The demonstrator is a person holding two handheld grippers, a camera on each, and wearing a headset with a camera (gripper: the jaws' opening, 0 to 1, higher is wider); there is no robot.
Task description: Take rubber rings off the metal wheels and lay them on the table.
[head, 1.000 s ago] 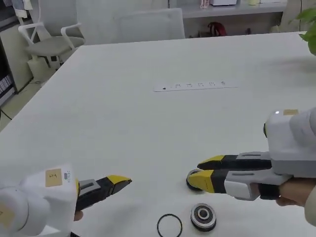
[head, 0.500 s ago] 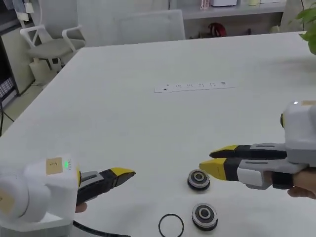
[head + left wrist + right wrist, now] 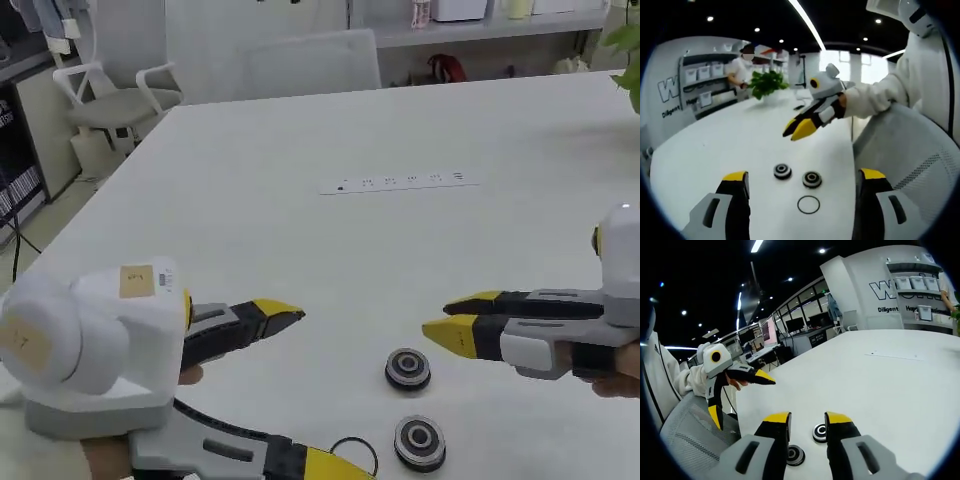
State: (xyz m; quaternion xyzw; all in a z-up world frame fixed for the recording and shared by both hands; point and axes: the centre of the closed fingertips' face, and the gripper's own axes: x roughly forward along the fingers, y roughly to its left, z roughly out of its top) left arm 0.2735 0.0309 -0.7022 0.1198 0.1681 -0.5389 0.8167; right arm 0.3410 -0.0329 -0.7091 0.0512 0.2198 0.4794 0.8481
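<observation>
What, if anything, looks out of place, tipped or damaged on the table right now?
Nothing stands out. Two metal wheels lie flat on the white table, apart from each other, and one loose rubber ring lies flat beside them. No spill or damage shows.

Open-plan office, by the look of it. I'm at a big white table (image 3: 300, 230) with a power strip (image 3: 400, 182) set in its top. A swivel chair (image 3: 110, 95) stands past the corner. Further off are rows of monitors (image 3: 802, 320), wall shelves (image 3: 710, 102) of white bins (image 3: 704, 73), a potted plant (image 3: 767, 82), and strip lights (image 3: 805, 25) on a dark ceiling.
</observation>
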